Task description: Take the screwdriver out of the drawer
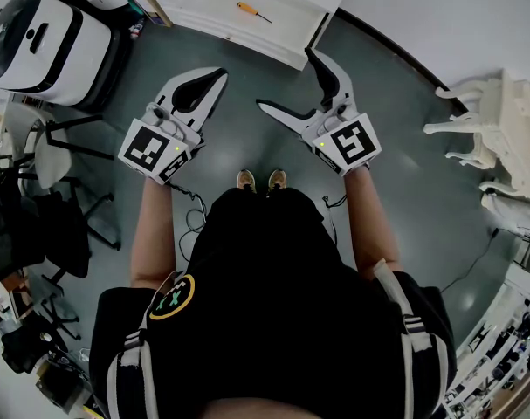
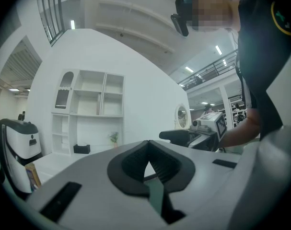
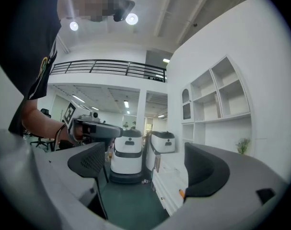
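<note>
Head view: far left, a white wheeled machine with black chairs below it on the dark floor. Next, the left tongs, held out level, marker cube toward the person, jaws clenched tip to tip with nothing between them. Above, at top middle, an open white drawer; the screwdriver, orange handle, lies loose on the drawer's bottom, tilted, well apart from both tongs. The person's shoes show between the two arms. Right of middle, the right tongs, also level, jaws released and spread wide, empty, upper tip near the drawer's front corner but not touching it. Far right, white chairs, well apart from everything else.

Left gripper view: a white machine at the left edge, a white shelf unit against the wall with a small plant at its foot, then the clenched jaws in the foreground, pads meeting, nothing held. The right tongs show beyond at the right.

Right gripper view: the left tongs at the left, two white machines in the gap between the spread jaws, nothing gripped. A small orange speck sits on the white drawer just beside the right jaw; too small to tell more.
</note>
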